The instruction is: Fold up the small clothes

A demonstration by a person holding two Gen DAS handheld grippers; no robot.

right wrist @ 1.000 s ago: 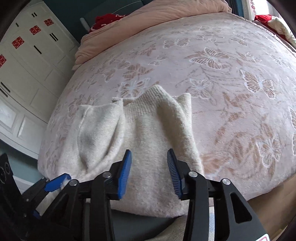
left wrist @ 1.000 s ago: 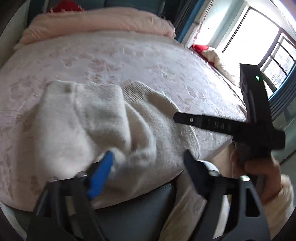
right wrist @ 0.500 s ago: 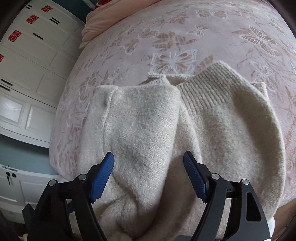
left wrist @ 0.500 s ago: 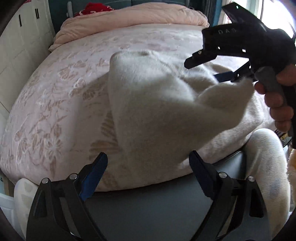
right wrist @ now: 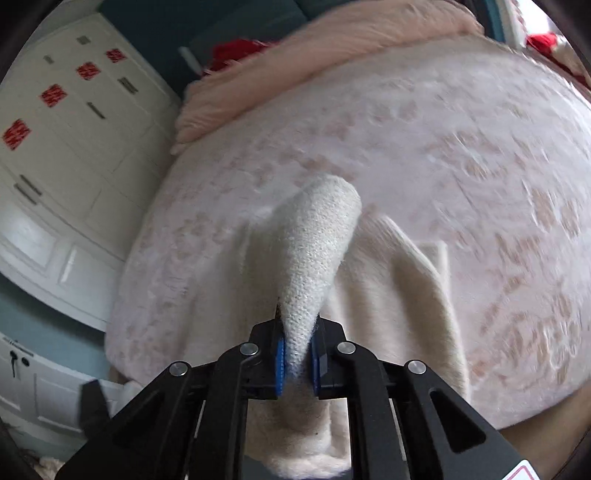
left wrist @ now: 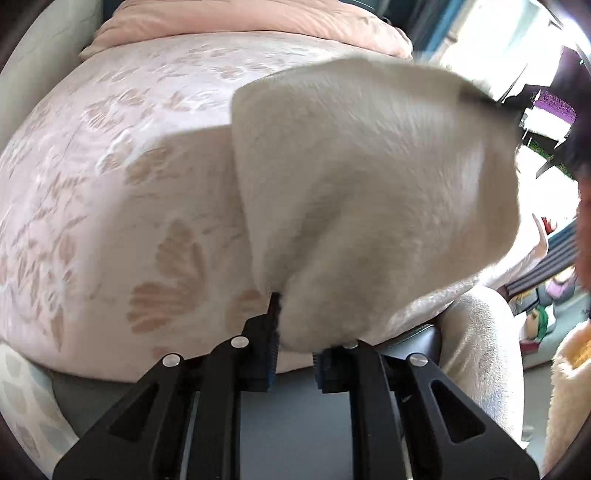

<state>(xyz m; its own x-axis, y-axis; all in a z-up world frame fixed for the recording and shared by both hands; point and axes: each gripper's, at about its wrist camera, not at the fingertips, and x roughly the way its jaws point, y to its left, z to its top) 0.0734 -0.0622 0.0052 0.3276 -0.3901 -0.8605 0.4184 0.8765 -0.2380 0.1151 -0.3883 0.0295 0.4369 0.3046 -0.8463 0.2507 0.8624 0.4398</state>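
Observation:
A cream knit sweater (left wrist: pixel 369 192) lies at the near edge of a bed and is lifted off it. My left gripper (left wrist: pixel 295 354) is shut on the sweater's bottom hem, and the cloth rises up and to the right of it. My right gripper (right wrist: pixel 297 354) is shut on another part of the sweater (right wrist: pixel 317 251), which stands up in a raised fold between the blue pads (right wrist: pixel 280 360). The rest of the garment drapes on the bed below. The right gripper's body shows blurred at the far right of the left wrist view.
The bed (right wrist: pixel 480 155) has a pink floral cover (left wrist: pixel 110 184) and a peach duvet (left wrist: pixel 240 22) at the head. White cupboards (right wrist: pixel 55 147) stand left of the bed. A bright window (left wrist: pixel 491 44) is on the right. The person's leg in light trousers (left wrist: pixel 480 350) is by the bed edge.
Both grippers have closed on the sweater's near edge and lifted it off the bed. Half a second ago both were open over the flat garment.

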